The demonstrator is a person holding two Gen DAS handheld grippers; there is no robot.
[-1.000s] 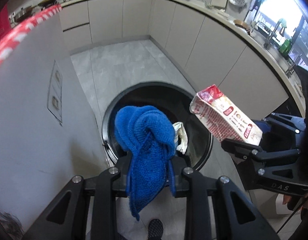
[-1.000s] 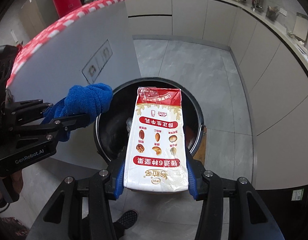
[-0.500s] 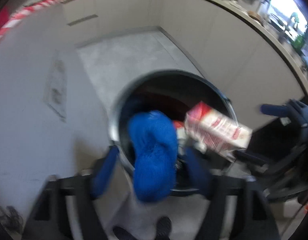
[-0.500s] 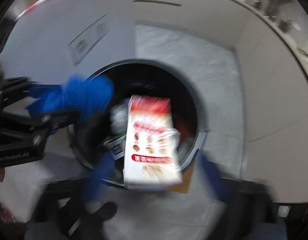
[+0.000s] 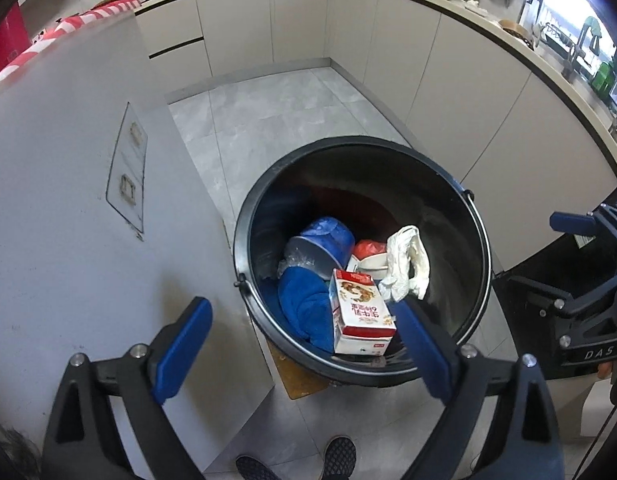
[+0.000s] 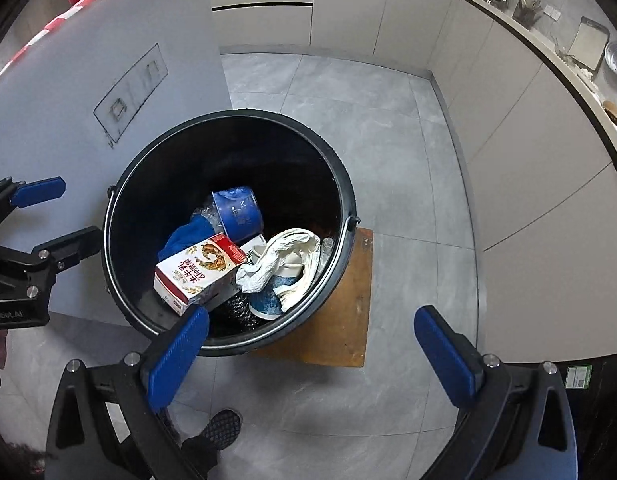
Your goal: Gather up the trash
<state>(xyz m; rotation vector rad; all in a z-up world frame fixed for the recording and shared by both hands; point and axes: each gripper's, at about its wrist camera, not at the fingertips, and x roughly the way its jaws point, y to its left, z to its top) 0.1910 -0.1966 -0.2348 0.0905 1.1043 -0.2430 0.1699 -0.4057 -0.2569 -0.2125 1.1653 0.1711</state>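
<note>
Left gripper (image 5: pixel 304 344): jaws opening, wide apart, nothing between the pads; tilted steeply down over the bin's near rim.
Right gripper (image 6: pixel 312 354): fingers fully apart, empty; also angled down.
Black bin (image 6: pixel 120 192): round, on a wooden board (image 6: pixel 344 320) on grey tile, beside a white panel (image 5: pixel 60 184).
Trash: carton (image 6: pixel 198 266), blue cloth (image 5: pixel 304 308), white crumpled wrapper (image 6: pixel 284 258) and blue cup (image 6: pixel 238 212) lie inside the bin.
Obstructions: person's shoe (image 6: pixel 220 426) below the gripper.

Sharp frames, even soft daylight, bright window (image 5: pixel 568 12) glare upper right, dark bin interior (image 6: pixel 276 168), fisheye bending, black vignetted corners.
</note>
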